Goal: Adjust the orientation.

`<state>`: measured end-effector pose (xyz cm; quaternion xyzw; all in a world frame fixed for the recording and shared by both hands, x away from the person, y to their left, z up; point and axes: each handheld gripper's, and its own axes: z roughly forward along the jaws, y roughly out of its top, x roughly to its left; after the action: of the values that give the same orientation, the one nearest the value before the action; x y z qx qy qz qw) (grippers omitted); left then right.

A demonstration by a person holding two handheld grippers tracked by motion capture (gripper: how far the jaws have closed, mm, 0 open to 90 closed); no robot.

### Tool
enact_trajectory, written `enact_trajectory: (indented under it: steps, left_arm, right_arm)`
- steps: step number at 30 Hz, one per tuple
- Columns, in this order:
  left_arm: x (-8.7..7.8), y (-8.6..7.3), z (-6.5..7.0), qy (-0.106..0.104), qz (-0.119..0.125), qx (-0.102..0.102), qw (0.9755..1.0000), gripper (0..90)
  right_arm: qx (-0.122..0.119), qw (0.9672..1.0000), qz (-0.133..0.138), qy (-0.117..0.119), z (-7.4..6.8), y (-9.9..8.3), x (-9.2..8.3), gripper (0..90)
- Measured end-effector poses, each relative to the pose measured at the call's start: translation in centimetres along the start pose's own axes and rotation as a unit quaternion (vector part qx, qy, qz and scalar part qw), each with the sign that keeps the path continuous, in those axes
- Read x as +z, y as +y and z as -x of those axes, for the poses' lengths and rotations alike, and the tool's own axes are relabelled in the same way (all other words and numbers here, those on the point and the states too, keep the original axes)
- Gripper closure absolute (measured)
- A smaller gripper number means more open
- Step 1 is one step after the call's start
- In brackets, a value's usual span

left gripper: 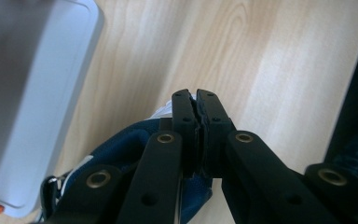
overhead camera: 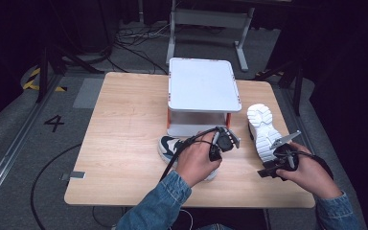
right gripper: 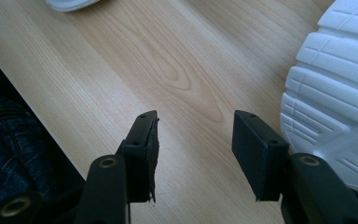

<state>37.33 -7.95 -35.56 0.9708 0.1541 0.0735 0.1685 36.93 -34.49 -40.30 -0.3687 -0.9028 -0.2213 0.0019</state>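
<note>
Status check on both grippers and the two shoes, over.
Left gripper shut on the blue shoe. Right gripper open, nothing between its jaws, beside the white-soled shoe lying sole up. White stand close behind the blue shoe.

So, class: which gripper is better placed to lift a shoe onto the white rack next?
Left. The left gripper is shut on the blue shoe beside the rack; the right gripper is open.

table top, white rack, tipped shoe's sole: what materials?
Table top: looks like wood or wood-look laminate, matte, visible grain. Rack: probably plastic or painted metal, smooth satin white, rounded corners. Shoe sole: likely moulded rubber or foam, matte white, ridged tread.
</note>
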Motion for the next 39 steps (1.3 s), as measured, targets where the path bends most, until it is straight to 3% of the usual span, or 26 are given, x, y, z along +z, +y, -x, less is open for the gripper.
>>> enact_trajectory:
  steps: [5,8,10,11,16,19,23,25,26,27,28,29,31,35,39]
  left_arm:
    - [-0.7,-1.7,0.4,-0.013,-0.001,-0.009,0.9999,86.7]
    - [-1.6,-3.4,0.9,-0.017,-0.013,-0.014,0.9997,86.7]
    - [-2.5,-5.3,0.9,-0.033,-0.022,-0.031,0.9988,86.6]
    - [-2.5,-5.3,0.9,-0.033,-0.022,-0.031,0.9988,86.6]
    - [-3.6,-8.4,0.3,-0.052,-0.032,-0.073,0.9955,86.7]
    - [-4.3,-10.3,-0.2,-0.062,-0.039,-0.107,0.9916,86.9]
    - [-4.7,-11.1,-0.4,-0.058,-0.046,-0.12,0.9899,86.4]
    - [-5.0,-11.1,-0.7,-0.077,-0.028,-0.122,0.9892,79.3]
    - [-5.1,-11.1,-0.7,-0.08,-0.013,-0.116,0.99,69.0]
    - [-5.3,-11.1,-0.8,-0.06,0.012,-0.099,0.9932,58.3]
    - [-5.5,-11.2,-1.0,-0.056,0.015,-0.102,0.9931,49.3]
    - [-5.7,-11.3,-1.2,-0.052,0.017,-0.109,0.9925,48.1]
    - [-5.9,-11.7,-1.9,-0.033,0.023,-0.125,0.9913,41.6]
    - [-5.6,-12.5,-3.3,-0.004,0.001,-0.164,0.9864,34.6]
    - [-4.3,-12.8,-4.7,0.017,-0.023,-0.186,0.9822,28.4]
  right_arm:
    - [-0.004,1.0,0.001,-0.002,0.0,0.2,-0.1,51.6]
    - [-0.01,0.9999,0.002,-0.002,-0.1,0.7,0.0,51.3]
    - [-0.017,0.9999,0.002,0.001,-0.2,1.2,0.2,51.2]
    - [-0.017,0.9999,0.002,0.001,-0.2,1.2,0.2,51.2]
    - [-0.032,0.9995,-0.001,0.004,-0.4,2.2,0.8,50.0]
    - [-0.039,0.9992,0.001,0.007,-0.6,2.5,0.9,49.9]
    - [-0.04,0.9992,0.002,0.006,-0.6,2.7,1.0,49.8]
    - [-0.042,0.9991,-0.001,0.007,-0.6,2.6,1.1,49.4]
    - [-0.043,0.9991,-0.002,0.007,-0.6,2.6,1.1,49.3]
    - [-0.041,0.9991,-0.001,0.007,-0.6,2.5,1.1,49.2]
    - [-0.04,0.9992,0.001,0.006,-0.6,2.4,0.9,49.2]
    - [-0.041,0.9992,0.002,0.006,-0.6,2.3,0.9,49.2]
    - [-0.037,0.9993,0.004,0.005,-0.5,2.1,0.7,49.1]
    - [-0.04,0.9992,0.006,0.004,-0.4,1.8,0.6,47.5]
    - [-0.043,0.9991,0.005,0.006,-0.5,1.7,0.9,46.6]
